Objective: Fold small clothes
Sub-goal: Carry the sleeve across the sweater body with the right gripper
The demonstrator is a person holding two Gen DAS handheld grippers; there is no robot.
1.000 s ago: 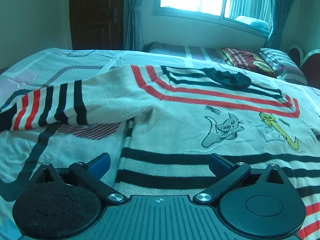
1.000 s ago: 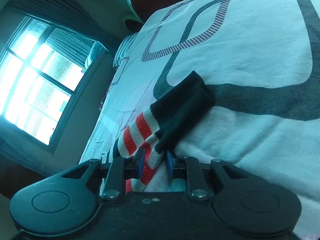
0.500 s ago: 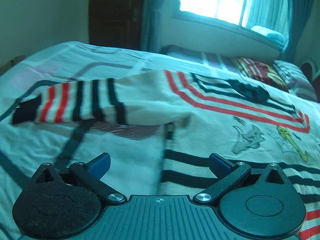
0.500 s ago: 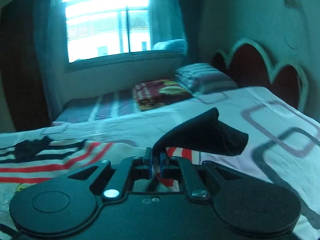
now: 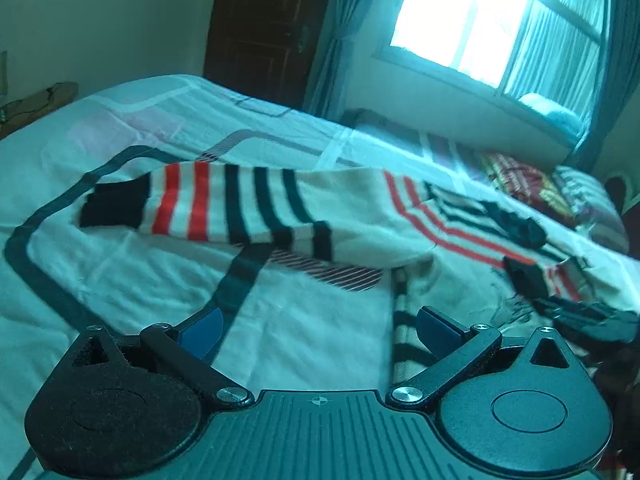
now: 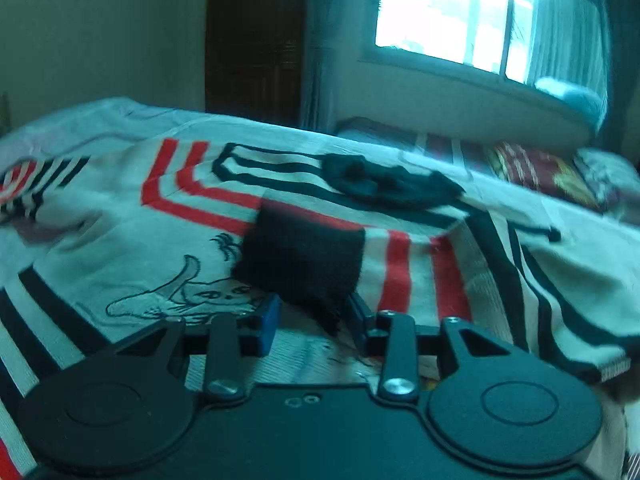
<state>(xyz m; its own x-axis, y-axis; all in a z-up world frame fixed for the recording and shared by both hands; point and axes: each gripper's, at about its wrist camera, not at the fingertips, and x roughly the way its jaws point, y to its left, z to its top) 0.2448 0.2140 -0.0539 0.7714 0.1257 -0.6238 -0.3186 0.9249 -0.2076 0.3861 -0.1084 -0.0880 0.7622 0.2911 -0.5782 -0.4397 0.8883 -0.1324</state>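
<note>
A small cream sweater with red and black stripes and a cat drawing lies flat on the bed. Its left sleeve stretches out to the left, black cuff at the end. My left gripper is open and empty, just above the sheet beside the sweater's hem. In the right wrist view the right sleeve lies folded across the sweater's chest, its black cuff resting between the fingers. My right gripper is open, with the cuff lying loose between its jaws. It shows in the left wrist view too.
The bed has a white sheet with grey and dark line patterns. Pillows and a patterned cushion lie at the headboard end under the window. A dark door stands behind the bed.
My right gripper carried the right sleeve over onto the sweater's chest and opened, letting the cuff go. My left gripper swung left toward the left sleeve.
</note>
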